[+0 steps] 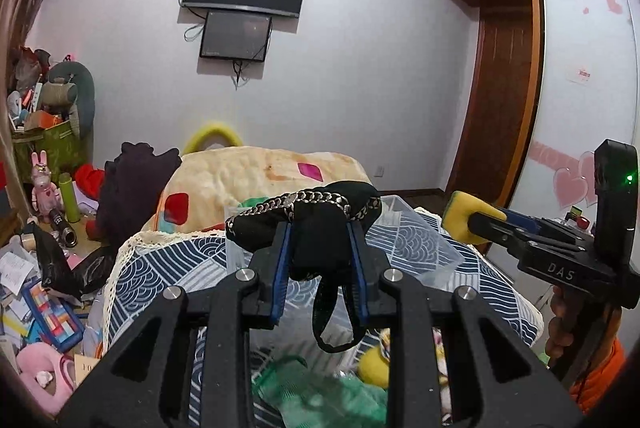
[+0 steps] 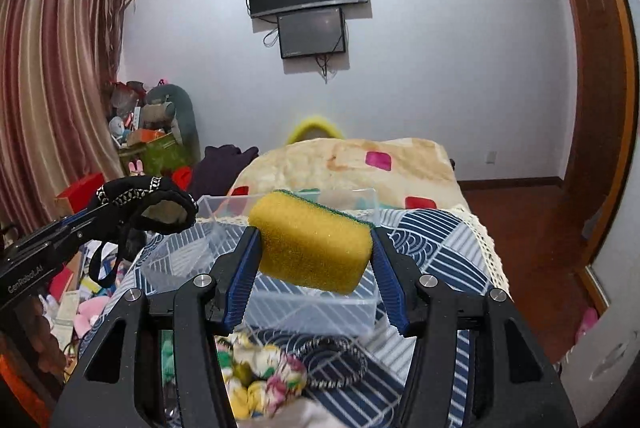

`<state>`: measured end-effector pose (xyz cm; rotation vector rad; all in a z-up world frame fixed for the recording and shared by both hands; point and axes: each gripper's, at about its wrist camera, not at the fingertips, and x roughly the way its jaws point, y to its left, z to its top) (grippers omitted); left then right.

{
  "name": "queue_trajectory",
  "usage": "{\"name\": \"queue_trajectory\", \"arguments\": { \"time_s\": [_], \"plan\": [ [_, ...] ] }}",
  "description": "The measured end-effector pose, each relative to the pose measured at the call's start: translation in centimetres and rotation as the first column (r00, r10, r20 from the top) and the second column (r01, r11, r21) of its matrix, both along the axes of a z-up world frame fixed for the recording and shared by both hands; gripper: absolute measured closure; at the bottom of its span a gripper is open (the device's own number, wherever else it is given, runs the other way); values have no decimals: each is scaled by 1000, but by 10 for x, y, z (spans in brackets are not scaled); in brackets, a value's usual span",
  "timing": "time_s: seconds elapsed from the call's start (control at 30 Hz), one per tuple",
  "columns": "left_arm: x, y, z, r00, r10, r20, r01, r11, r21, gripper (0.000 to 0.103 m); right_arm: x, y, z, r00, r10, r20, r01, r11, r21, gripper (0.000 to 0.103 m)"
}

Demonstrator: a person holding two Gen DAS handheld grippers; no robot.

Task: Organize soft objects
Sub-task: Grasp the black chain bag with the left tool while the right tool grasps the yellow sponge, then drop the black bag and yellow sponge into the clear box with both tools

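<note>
My left gripper (image 1: 318, 228) is shut on a black eye mask with patterned trim (image 1: 308, 216); its strap hangs below the fingers. It is held above a clear plastic box (image 1: 416, 240) on the bed. My right gripper (image 2: 316, 248) is shut on a yellow sponge with a green scrub side (image 2: 312, 242), held above the same clear box (image 2: 320, 304). The sponge also shows at the right of the left wrist view (image 1: 466, 222), and the eye mask at the left of the right wrist view (image 2: 144, 204).
A blue-and-white patterned cover (image 2: 436, 240) lies over the bed. A floral scrunchie (image 2: 264, 384), a patterned band (image 2: 336, 360), a green mesh item (image 1: 320, 388) and a yellow soft item (image 1: 374, 364) lie close below. Clutter fills the floor at the left (image 1: 40, 300). A wardrobe (image 1: 508, 68) stands at the right.
</note>
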<state>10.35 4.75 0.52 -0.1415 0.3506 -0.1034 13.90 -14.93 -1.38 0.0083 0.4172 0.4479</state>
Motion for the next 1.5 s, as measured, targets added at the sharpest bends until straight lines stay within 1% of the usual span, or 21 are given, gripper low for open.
{"name": "queue_trajectory", "arguments": {
  "time_s": [0.07,0.2,0.33,0.4,0.57,0.7,0.73,0.8,0.87,0.93,1.0,1.07,1.13,1.2,1.23,1.33,1.43,1.5],
  "plan": [
    [13,2,-2,1000,-6,-26,6,1000,3,76,10,6,-1,1000,8,-10,-8,1000,-21,51],
    [43,3,-13,995,-12,-104,14,1000,20,76,27,22,-9,999,24,-45,-27,996,-81,51],
    [67,5,-29,980,-29,-195,31,999,7,76,45,34,-20,992,50,-115,-63,992,-114,51],
    [76,4,-37,972,-38,-232,42,999,13,76,55,38,-27,987,59,-153,-80,988,-134,51],
    [89,-2,-52,955,-42,-293,58,997,48,76,67,49,-40,968,84,-235,-128,976,-178,51],
    [95,-3,-57,942,-62,-331,80,996,40,73,68,52,-45,961,97,-259,-155,965,-213,49],
    [95,-4,-57,940,-62,-335,80,996,39,70,68,52,-45,960,99,-260,-158,964,-216,49],
    [94,-3,-55,940,-59,-337,75,997,34,69,66,51,-43,959,107,-263,-165,964,-210,46],
    [93,-3,-53,939,-67,-337,81,996,30,66,66,51,-40,961,102,-258,-158,966,-206,40],
    [89,-3,-50,941,-64,-334,79,996,32,60,64,50,-35,967,96,-235,-146,968,-205,33],
    [86,-2,-44,944,-64,-324,78,996,31,60,61,50,-30,974,87,-208,-132,968,-213,31],
    [80,-1,-35,950,-62,-305,73,997,23,55,58,48,-23,981,79,-180,-117,970,-211,30],
    [73,1,-27,957,-59,-284,66,998,16,46,51,45,-15,985,81,-153,-111,975,-195,26],
    [64,1,-19,964,-46,-261,54,998,23,41,43,41,-8,989,86,-120,-107,977,-184,25],
    [58,1,-15,968,-39,-249,48,998,30,37,38,40,-4,991,89,-103,-106,978,-179,24],
    [40,0,-8,976,-29,-217,38,999,35,28,22,35,2,994,91,-61,-101,981,-169,24],
    [26,-3,-8,975,-33,-218,44,998,42,27,4,34,4,994,101,-27,-105,980,-168,24],
    [17,-7,-12,975,-23,-221,40,997,71,27,-7,32,2,994,113,-14,-114,978,-175,24]
  ]
}}
